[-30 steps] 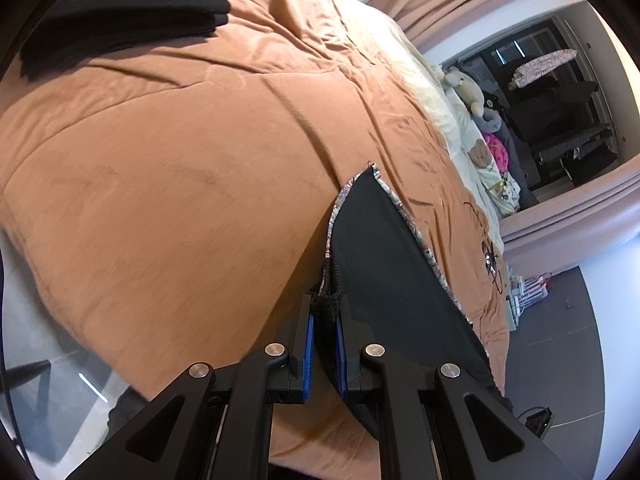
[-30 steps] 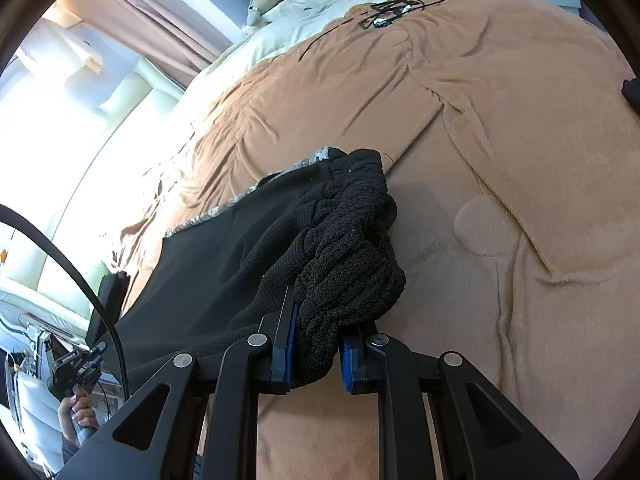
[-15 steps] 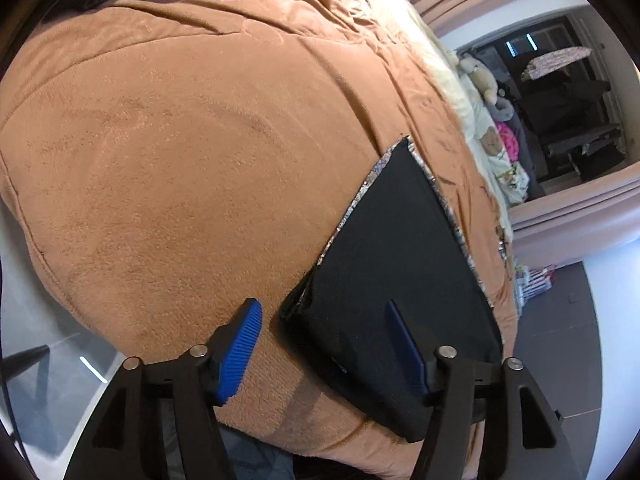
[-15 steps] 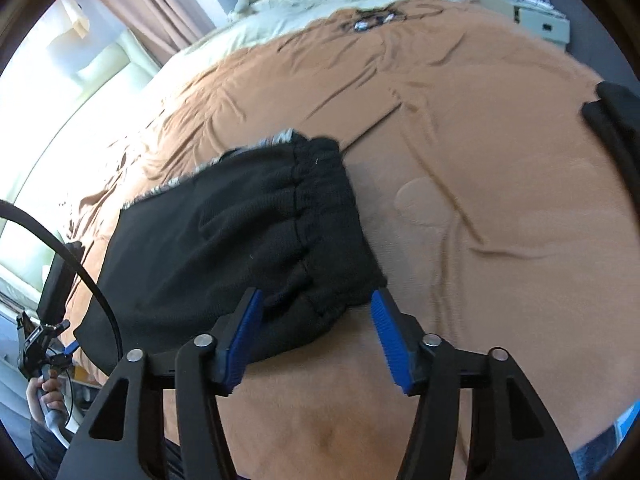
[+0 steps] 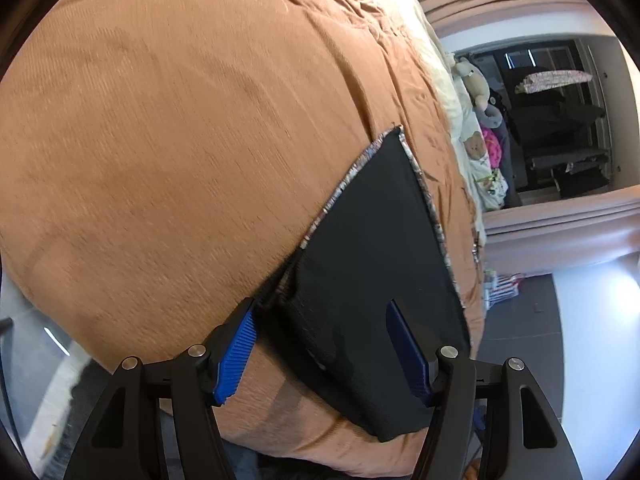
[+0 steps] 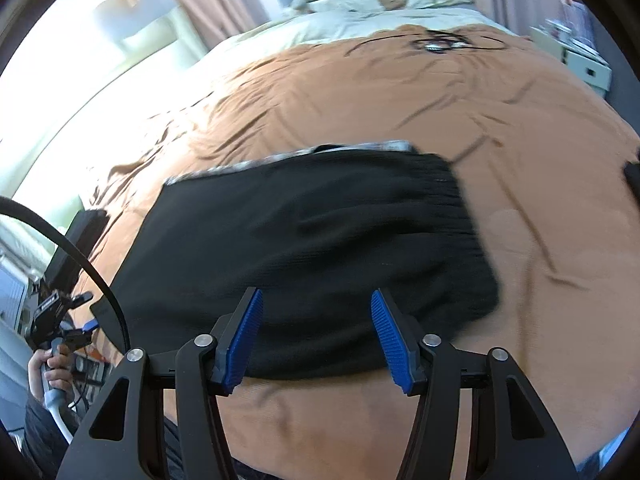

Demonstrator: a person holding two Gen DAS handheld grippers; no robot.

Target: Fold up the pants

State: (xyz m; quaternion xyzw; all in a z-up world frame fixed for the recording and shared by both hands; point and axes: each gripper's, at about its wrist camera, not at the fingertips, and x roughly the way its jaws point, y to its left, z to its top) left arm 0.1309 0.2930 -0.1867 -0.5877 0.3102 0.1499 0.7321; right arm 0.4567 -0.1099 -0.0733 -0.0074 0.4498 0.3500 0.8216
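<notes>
The black pants [image 5: 372,272] lie folded flat on the brown blanket [image 5: 168,128], with a patterned lining showing along two edges. My left gripper [image 5: 320,344] is open and empty, its jaws wide apart just above the near end of the pants. In the right wrist view the pants [image 6: 304,248] lie as a wide black rectangle with the ribbed waistband at the right. My right gripper [image 6: 316,332] is open and empty over their near edge.
The bed edge and grey floor [image 5: 520,320] lie close behind the pants. Stuffed toys [image 5: 476,84] and pillows sit at the head of the bed. A black cable with glasses [image 6: 436,42] lies on the far blanket. Another dark garment [image 6: 632,176] shows at the right edge.
Both grippers were shut on the pants a second ago. They have let go and opened, the pants dropped flat on the blanket, and both grippers drew back slightly.
</notes>
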